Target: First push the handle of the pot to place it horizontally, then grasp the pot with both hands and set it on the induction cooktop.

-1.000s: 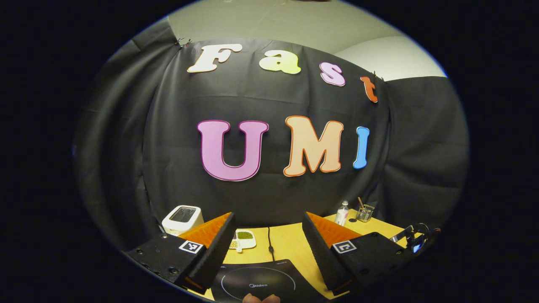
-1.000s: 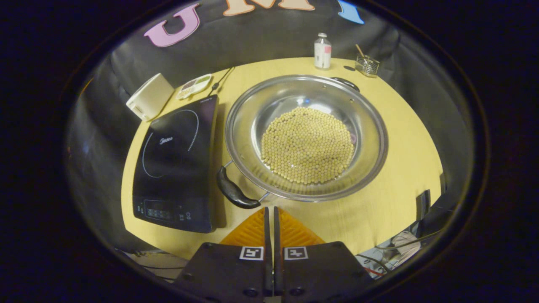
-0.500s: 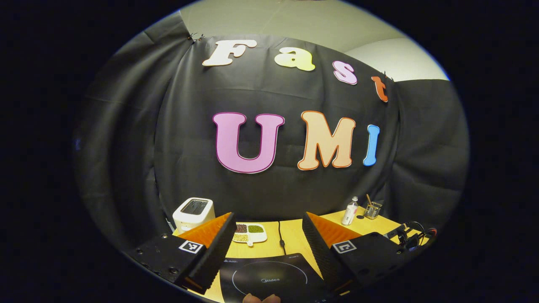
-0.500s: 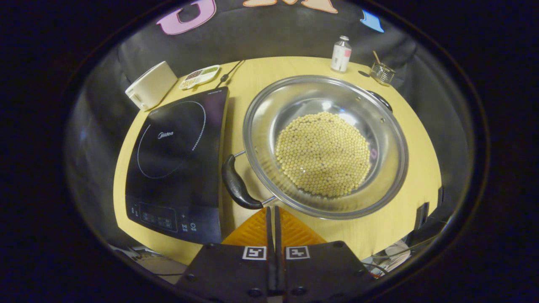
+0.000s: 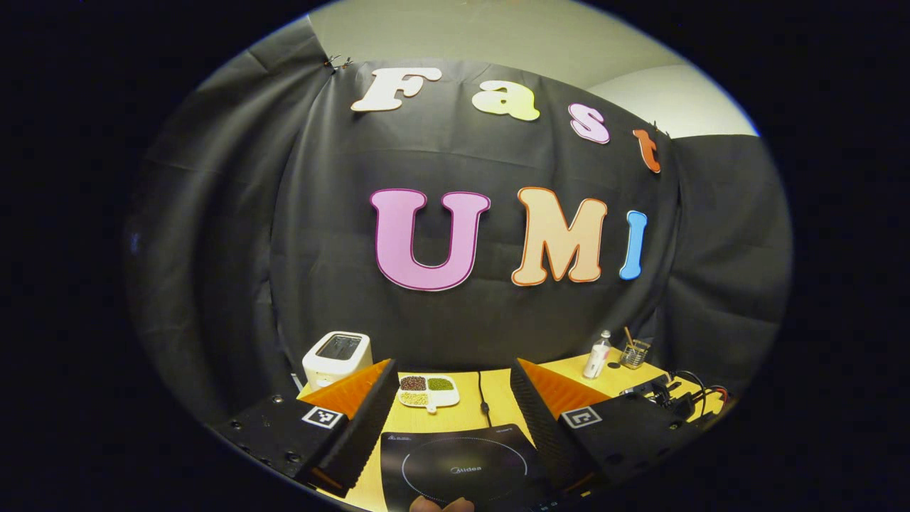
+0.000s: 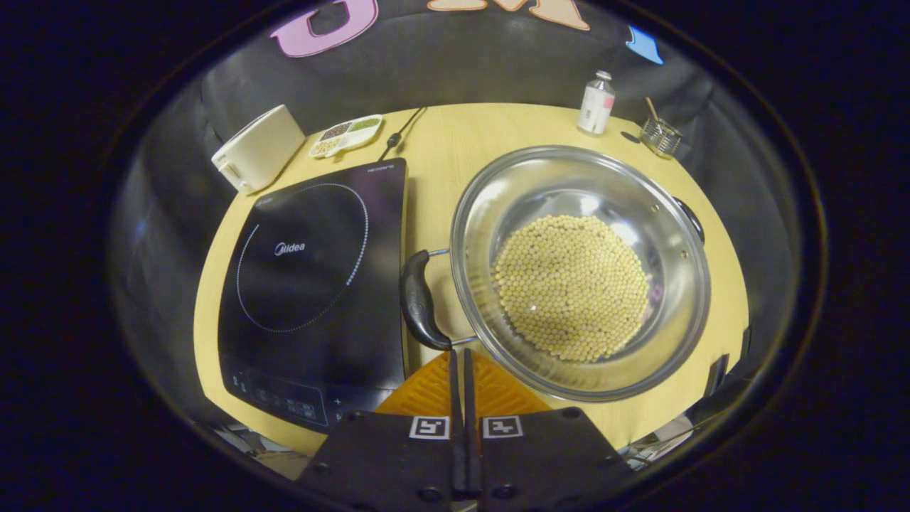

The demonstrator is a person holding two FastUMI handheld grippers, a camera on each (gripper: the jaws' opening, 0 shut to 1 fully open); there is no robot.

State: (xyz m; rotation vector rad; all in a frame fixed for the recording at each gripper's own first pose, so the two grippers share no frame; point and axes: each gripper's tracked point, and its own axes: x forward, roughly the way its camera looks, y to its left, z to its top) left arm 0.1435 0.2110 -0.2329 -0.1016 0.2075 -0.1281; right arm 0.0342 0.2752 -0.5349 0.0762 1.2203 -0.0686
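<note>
The pot [image 6: 579,267] sat on the yellow table [image 6: 441,139], just to the right of the induction cooktop [image 6: 313,284]. It was a wide shiny pot with a heap of small pale beans [image 6: 571,286] inside. One black handle [image 6: 418,302] stuck out on the side near the cooktop, and the other handle [image 6: 691,217] peeked out on the far side.

The right claw [image 6: 460,359] was squeezed shut with nothing in it. Its tips were very close to the lower end of the near handle, but I could not tell if they touched it. The left claw [image 5: 453,387] was wide open and held nothing. It hung above the near edge of the cooktop, facing the back of the table, where a white box [image 5: 336,355], a little snack tray [image 5: 426,390] and a small bottle [image 5: 595,353] stood.

The step in hand looked like the push on the handle. To do it well, the shut claw should press on the end of the handle and go slowly, so the pot turns in place and does not slide off to the side. A hard shove could make the beans jump out or bump the pot into the cooktop. The push should stop once the two handles sit straight across, so each claw can reach one.
</note>
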